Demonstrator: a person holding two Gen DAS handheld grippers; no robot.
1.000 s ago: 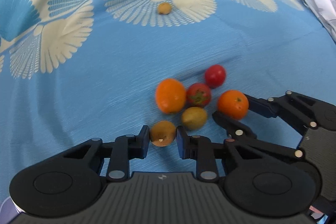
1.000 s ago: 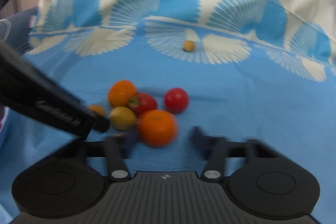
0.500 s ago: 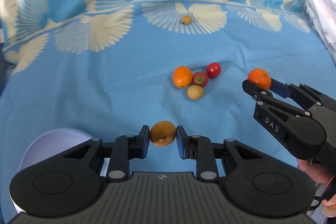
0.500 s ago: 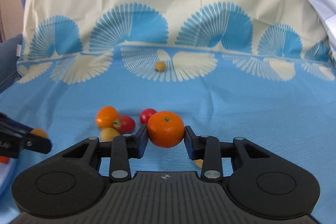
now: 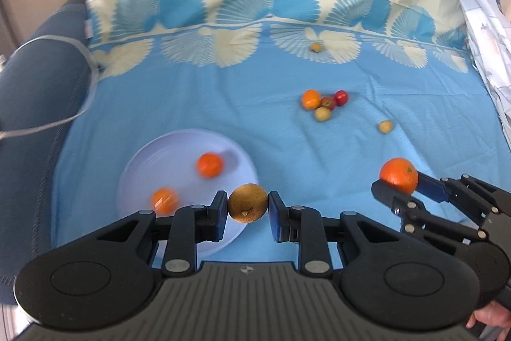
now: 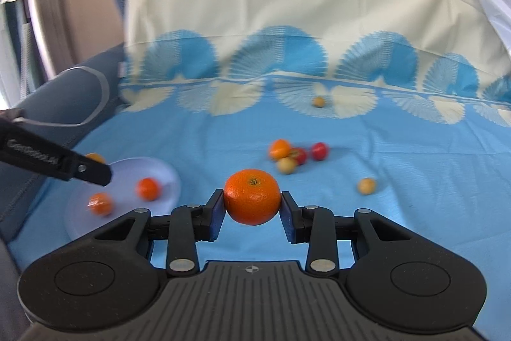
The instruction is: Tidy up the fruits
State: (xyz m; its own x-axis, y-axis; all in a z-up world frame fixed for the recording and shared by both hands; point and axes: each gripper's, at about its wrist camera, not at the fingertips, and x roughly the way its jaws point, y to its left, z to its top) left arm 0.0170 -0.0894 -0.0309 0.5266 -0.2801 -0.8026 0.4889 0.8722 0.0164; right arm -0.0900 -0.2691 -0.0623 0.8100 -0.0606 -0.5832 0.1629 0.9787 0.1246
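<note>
Brownish fruit [image 5: 247,203] clamped in left gripper [image 5: 247,206], right at plate [image 5: 150,155] rim, 4 o'clock side; tangerine [image 6: 252,196] pinched in right gripper [image 6: 252,206], approx 3 o'clock of plate. Step: carry-to-plate. Next: centre each over plate, lower, release w/o rolling.

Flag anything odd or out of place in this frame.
Nothing damaged or spilled. One small tan round fruit lies alone on the blue-and-cream patterned cloth, far beyond the loose fruit cluster; another small tan fruit sits apart nearer. The pale lilac round plate holds two orange fruits.
</note>
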